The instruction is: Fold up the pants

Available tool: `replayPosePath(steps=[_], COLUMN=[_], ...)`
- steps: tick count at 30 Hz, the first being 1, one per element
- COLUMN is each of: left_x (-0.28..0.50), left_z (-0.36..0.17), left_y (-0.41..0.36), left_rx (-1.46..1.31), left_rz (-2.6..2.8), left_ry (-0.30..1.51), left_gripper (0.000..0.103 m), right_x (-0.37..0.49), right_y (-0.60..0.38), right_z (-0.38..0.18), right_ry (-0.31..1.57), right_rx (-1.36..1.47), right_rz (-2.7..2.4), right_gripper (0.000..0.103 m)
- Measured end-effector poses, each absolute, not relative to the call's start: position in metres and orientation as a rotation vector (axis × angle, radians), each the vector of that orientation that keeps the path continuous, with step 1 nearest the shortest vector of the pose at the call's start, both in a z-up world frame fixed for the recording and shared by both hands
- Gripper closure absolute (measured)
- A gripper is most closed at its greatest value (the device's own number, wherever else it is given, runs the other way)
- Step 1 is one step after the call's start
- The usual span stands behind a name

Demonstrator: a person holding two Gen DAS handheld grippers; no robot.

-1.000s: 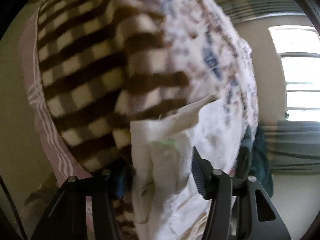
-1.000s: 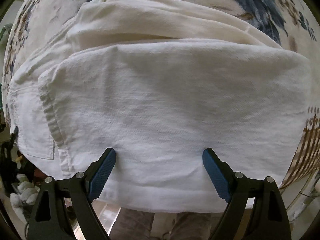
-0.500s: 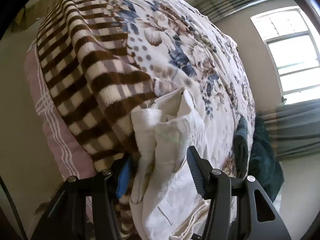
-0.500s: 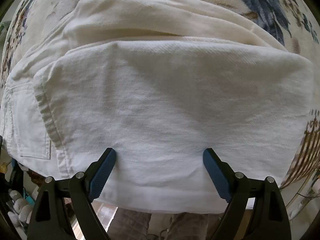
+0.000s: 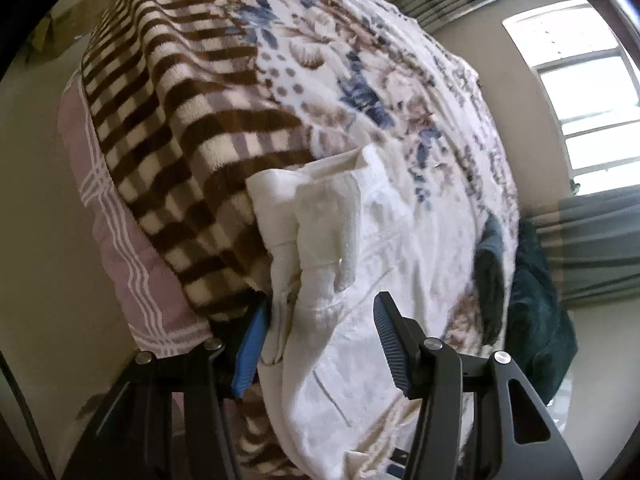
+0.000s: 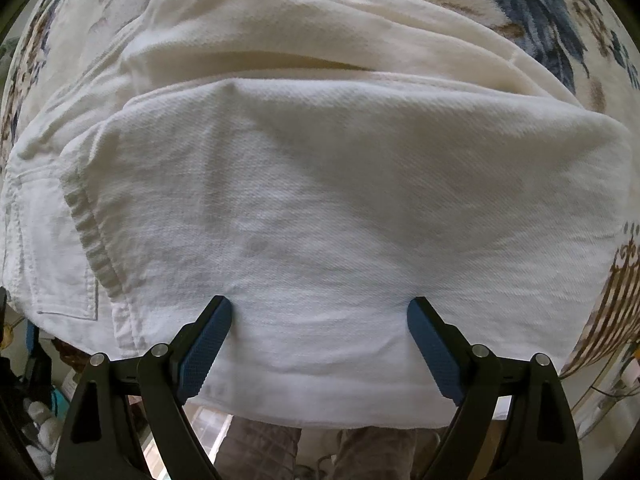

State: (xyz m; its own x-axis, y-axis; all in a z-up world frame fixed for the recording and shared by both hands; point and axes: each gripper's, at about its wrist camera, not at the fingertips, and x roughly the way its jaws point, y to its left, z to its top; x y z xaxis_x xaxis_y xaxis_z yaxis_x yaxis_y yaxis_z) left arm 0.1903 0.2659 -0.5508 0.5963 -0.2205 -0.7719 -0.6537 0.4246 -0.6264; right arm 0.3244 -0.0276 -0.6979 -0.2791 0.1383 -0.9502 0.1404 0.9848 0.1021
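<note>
Since the left gripper (image 5: 320, 344) grips bunched white cotton pants (image 5: 320, 240) while the right gripper (image 6: 320, 336) hovers released above them, that fold could slump.

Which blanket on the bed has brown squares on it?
The checked blanket, at the left of the left wrist view. The flowered blanket beside it has blue and brown flowers instead.

matt white twill pants (image 6: 340, 200) on a fleecy plush blanket (image 5: 224, 92).
</note>
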Motion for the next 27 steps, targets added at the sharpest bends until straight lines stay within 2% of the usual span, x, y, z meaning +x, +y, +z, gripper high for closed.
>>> replayPosePath(steps=[19, 27], left_x=[0.199, 0.221], left_z=[-0.537, -0.562], left_y=[0.247, 0.269], left_rx=[-1.081, -1.058], left_rz=[0.327, 0.38], left_ry=[0.957, 0.958], left_gripper=[0.053, 0.053], right_x=[0.325, 0.328], right_y=[-0.031, -0.03], right_z=[-0.697, -0.698], right_ry=[1.863, 1.87], right_rx=[0.199, 0.202], right_rz=[0.007, 0.01], right_gripper=[0.01, 0.01])
